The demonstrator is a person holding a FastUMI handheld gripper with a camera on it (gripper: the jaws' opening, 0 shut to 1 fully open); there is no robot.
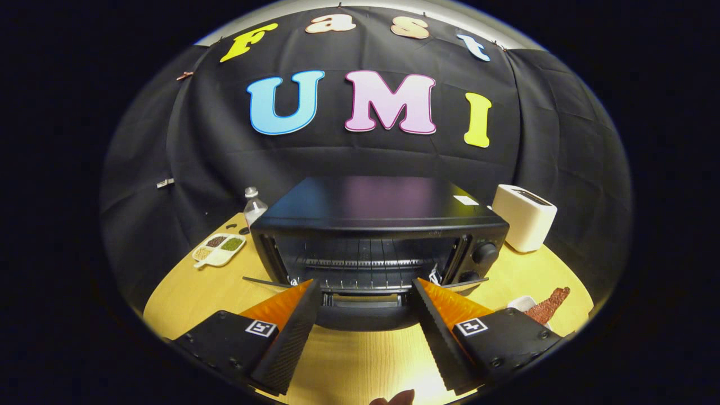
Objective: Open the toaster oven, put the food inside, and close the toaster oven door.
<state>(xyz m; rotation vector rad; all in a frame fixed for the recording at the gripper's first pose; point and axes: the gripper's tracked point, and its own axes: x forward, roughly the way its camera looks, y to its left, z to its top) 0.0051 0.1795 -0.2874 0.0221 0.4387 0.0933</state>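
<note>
A black toaster oven (380,225) stands on the wooden table (191,298) just ahead of my fingers, its door (364,310) swung down flat toward me. Inside, the wire rack (365,264) is bare. My gripper (365,289) is open, the two fingertips level with the lowered door's front edge and spread about as wide as it. Nothing is between the fingers. A reddish-brown strip of food (548,305) lies on a white plate (522,304) to the right of the right finger.
A white pop-up toaster (524,217) stands to the right of the oven. Left of the oven are a small clear bottle (254,206) and a white divided dish (219,248) holding grains. The oven's knobs (485,253) sit on its right front.
</note>
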